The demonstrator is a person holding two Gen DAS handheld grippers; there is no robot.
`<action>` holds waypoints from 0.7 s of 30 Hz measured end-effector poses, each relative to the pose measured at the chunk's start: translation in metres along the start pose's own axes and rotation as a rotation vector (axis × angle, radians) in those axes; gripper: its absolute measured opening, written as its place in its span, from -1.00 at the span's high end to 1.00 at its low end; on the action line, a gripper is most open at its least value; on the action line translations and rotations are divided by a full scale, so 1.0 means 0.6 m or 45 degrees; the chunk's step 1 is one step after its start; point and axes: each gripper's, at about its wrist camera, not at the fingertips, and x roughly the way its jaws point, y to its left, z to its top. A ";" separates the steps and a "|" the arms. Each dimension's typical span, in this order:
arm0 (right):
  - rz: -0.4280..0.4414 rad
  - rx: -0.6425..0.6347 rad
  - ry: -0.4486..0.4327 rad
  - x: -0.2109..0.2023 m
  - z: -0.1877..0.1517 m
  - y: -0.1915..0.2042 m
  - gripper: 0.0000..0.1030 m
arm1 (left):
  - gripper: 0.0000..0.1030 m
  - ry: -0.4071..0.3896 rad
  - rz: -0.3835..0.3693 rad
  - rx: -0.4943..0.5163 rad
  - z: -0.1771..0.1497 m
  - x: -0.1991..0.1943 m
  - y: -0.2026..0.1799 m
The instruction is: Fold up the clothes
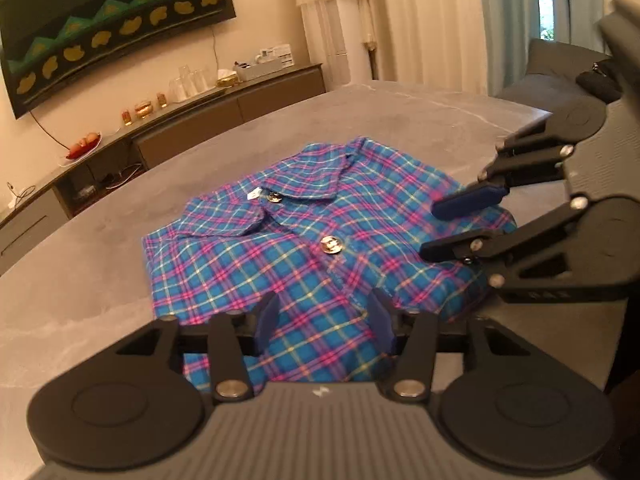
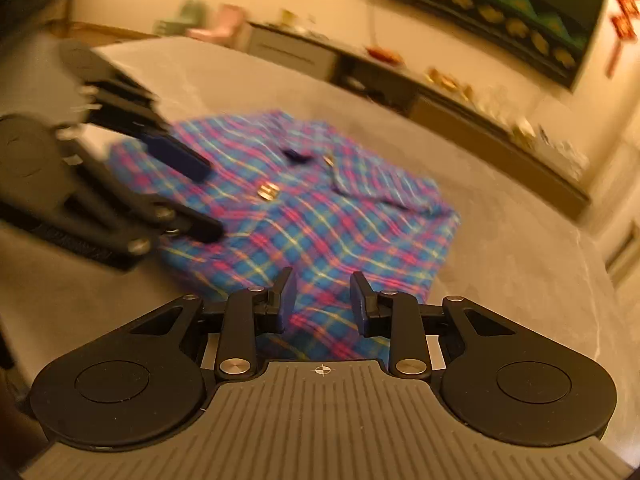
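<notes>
Grey table [image 1: 100, 240], sideboard [image 1: 224, 104] behind. Left gripper [image 1: 324, 320]: jaws parted, nothing between them, above the near hem. Right gripper [image 2: 322, 300]: jaws parted, empty, over the opposite near edge. Plaid shirt [image 1: 288, 248]: folded, collar up, buttons showing, flat at table centre.

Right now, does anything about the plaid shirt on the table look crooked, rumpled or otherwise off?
Nothing stands out. The plaid shirt lies folded into a compact block on the grey table, collar up and buttons showing. Its near edge is slightly puffy rather than flat. Both the left tool and the right tool are open, gripping no cloth.
</notes>
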 end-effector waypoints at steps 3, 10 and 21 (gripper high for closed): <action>0.020 0.051 0.015 0.016 0.004 -0.016 0.49 | -0.11 -0.032 0.013 -0.035 -0.011 0.005 -0.001; 0.013 0.136 -0.050 -0.015 -0.002 -0.035 0.50 | -0.08 -0.129 0.215 0.079 -0.021 -0.025 -0.033; -0.062 0.083 -0.015 -0.002 -0.024 -0.032 0.51 | -0.06 0.008 0.135 -0.130 -0.025 -0.019 0.014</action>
